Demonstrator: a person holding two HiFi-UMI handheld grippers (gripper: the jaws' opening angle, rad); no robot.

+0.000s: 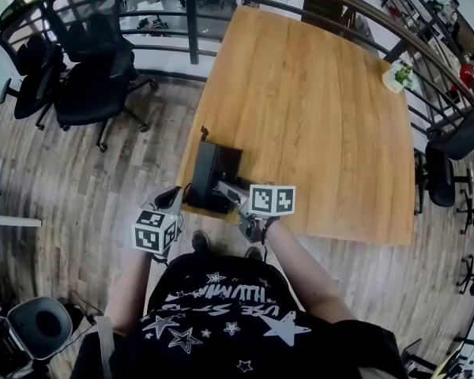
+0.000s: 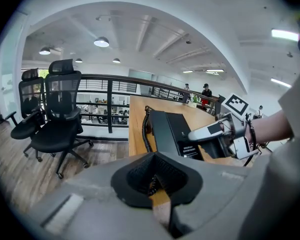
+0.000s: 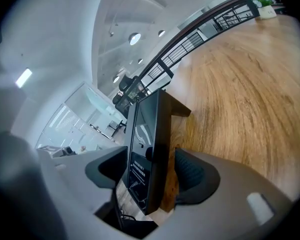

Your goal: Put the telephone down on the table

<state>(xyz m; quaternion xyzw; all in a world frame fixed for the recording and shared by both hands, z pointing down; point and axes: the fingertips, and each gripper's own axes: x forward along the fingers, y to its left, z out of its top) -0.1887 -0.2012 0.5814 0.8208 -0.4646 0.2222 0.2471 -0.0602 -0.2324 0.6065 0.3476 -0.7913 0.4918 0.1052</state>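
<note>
Telephone (image 3: 146, 129) between right gripper (image 3: 143, 171) fingers, unclear overhead

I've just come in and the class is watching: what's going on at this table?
A person works two hand-held grippers. The right tongs clamp a black telephone, held on edge at the near corner of the wooden table, not yet laid flat. The left tongs sit beside it, nearly closed, seemingly pinching its coiled cord.

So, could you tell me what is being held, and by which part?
The right hand-held gripper clamps the black flat desk telephone across its thin body at the near end.
</note>
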